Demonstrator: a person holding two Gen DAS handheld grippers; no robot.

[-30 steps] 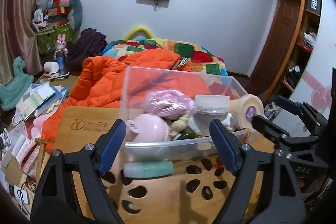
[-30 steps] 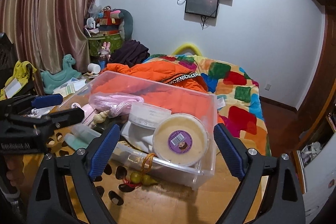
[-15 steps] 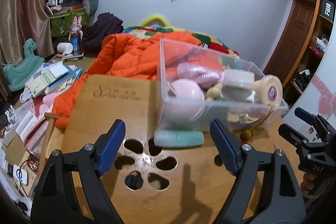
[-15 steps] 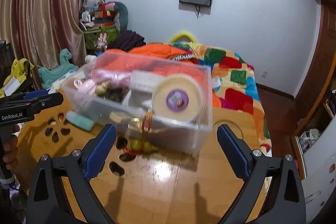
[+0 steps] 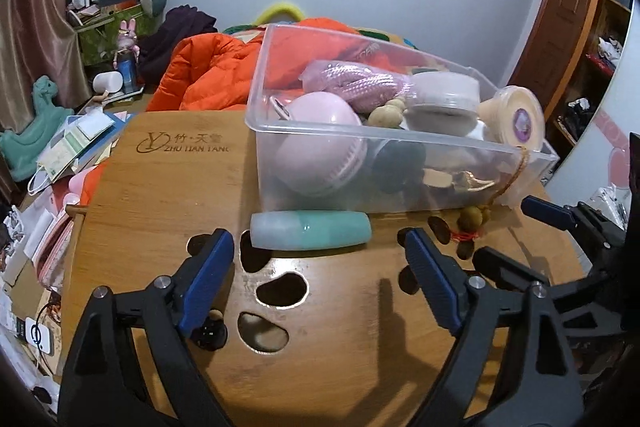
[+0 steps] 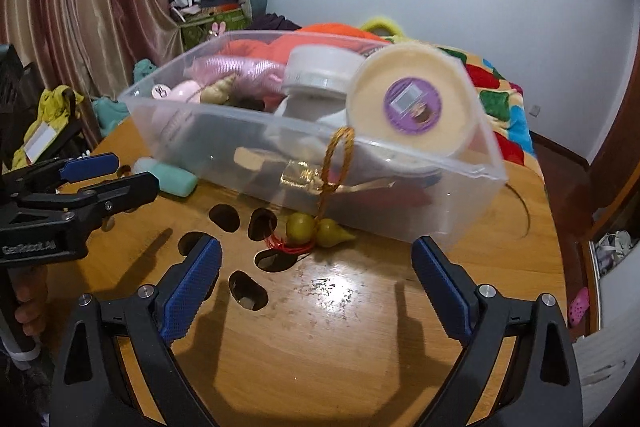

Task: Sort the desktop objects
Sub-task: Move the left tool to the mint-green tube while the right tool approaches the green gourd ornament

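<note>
- On the wooden tabletop (image 5: pixel 168 211), just this side of the clear plastic bin (image 5: pixel 404 163), a mint-green bottle (image 5: pixel 310 230) is lying on its side, touching or nearly touching the bin's front wall; can't tell which.
- Left gripper (image 5: pixel 320 269) is hovering w/ jaws opening wide, nothing between the pads; bottle is sitting just ahead of the gap.
- Right gripper (image 6: pixel 316 277) is standing w/ jaws spread wide too, holding nothing; gourd charm (image 6: pixel 318 230) w/ gold cord (image 6: pixel 338 155) is resting ahead of it, cord draping over the bin rim.
- Bottle is looking smooth, rounded, prob light plastic: likely rolling if nudged, slippery under the pads. Best bet is closing across the mid-body, pads on the two long sides.
- Charm is looking small, hard, light; cord is limp and hooking over the rim, so it's prob snagging if pulled flat. Taking the two gourd bulbs together seems safest.
- Bin is already carrying a pink round case (image 5: pixel 320 147), a pink rope bundle (image 5: pixel 356 83), a white tub (image 5: pixel 444 95) and a cream lid (image 6: pixel 408 107) leaning upright at one end; stiff stuff mostly, lid prob tipping easily.
- Cut-out holes (image 5: pixel 282 289) in the tabletop are sitting close by; small bits could be dropping through.
</note>
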